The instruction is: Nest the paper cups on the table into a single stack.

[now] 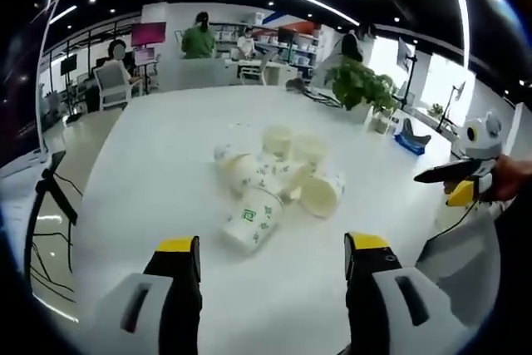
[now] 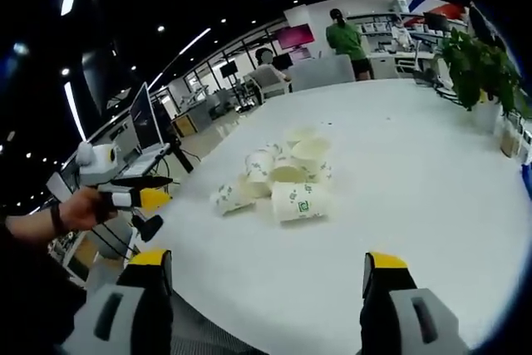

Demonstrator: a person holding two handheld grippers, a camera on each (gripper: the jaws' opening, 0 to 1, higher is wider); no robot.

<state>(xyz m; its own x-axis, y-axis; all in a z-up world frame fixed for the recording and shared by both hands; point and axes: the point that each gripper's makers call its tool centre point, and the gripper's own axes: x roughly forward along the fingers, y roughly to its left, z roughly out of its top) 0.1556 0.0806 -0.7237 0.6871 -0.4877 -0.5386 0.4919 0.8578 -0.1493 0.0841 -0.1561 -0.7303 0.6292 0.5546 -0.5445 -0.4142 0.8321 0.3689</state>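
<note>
Paper cups (image 1: 278, 180) lie tipped in a messy pile on the white table (image 1: 150, 172), well short of the plant (image 1: 359, 85). My left gripper (image 1: 273, 257) and right gripper (image 2: 268, 272) are wide open, holding nothing. Cups may roll away or get squashed if I bump them.

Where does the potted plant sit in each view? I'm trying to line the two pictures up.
Left gripper view: the potted plant stands upper right of centre, at the white table's far edge, beyond the pile of paper cups.
Right gripper view: it is at the upper right edge, right of the cups.
Shared landmark: the person in the green top standing beyond the table.
</note>
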